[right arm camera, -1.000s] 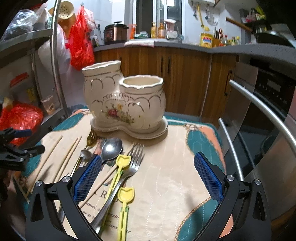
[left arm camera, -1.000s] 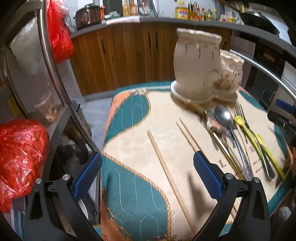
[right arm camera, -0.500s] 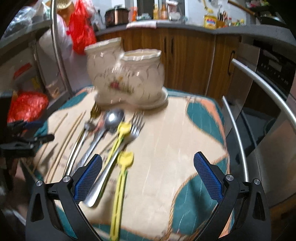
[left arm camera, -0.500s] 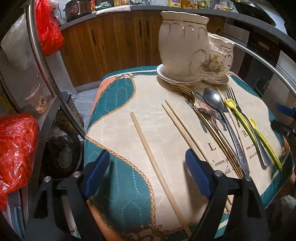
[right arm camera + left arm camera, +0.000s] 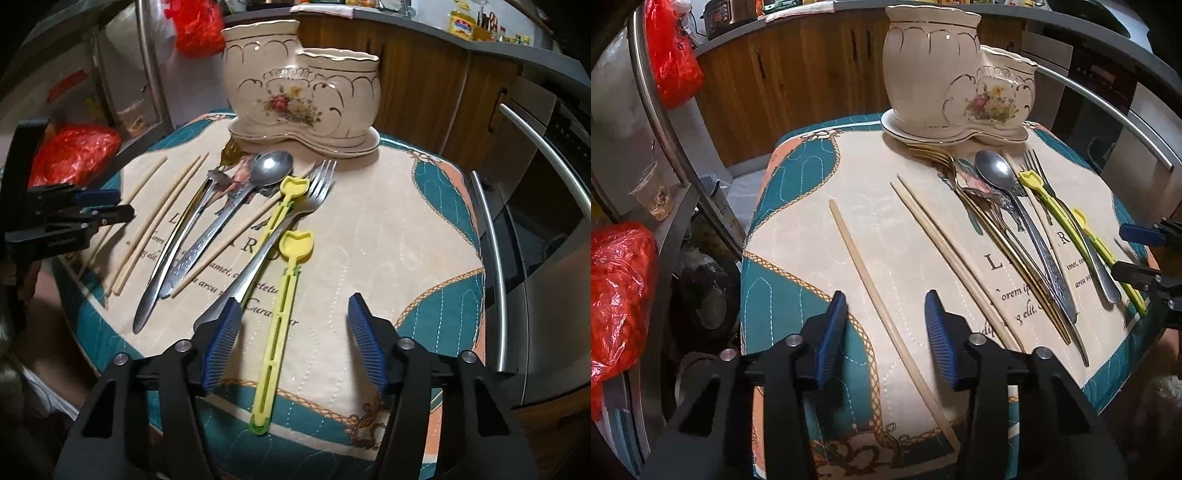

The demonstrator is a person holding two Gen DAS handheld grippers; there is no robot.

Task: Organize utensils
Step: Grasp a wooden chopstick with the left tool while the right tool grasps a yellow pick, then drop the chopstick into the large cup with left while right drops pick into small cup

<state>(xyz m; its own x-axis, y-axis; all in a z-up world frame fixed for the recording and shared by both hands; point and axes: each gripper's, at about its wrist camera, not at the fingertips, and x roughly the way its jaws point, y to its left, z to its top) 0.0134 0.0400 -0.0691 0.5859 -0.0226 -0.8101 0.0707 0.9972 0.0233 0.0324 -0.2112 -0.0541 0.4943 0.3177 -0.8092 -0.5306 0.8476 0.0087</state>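
A cream two-pot ceramic utensil holder (image 5: 945,74) (image 5: 299,92) stands at the far end of a quilted mat. Utensils lie flat in front of it: a single wooden chopstick (image 5: 882,306), a chopstick pair (image 5: 949,254), a gold fork (image 5: 982,218), a steel spoon (image 5: 236,199), a steel fork (image 5: 280,229) and two yellow plastic picks (image 5: 284,306). My left gripper (image 5: 886,339) is open, its fingers on either side of the single chopstick, just above it. My right gripper (image 5: 293,339) is open, straddling the near yellow pick.
The mat (image 5: 424,206) covers a small stool-like top with edges close on all sides. A metal rack with red bags (image 5: 617,288) stands to the left, an oven with a steel handle (image 5: 491,258) to the right, and wooden cabinets (image 5: 798,74) behind.
Both grippers have tilted down and moved closer to the mat. The left gripper's fingers have narrowed around the single chopstick. The right gripper's fingers have also narrowed, and it now sits over the near yellow pick.
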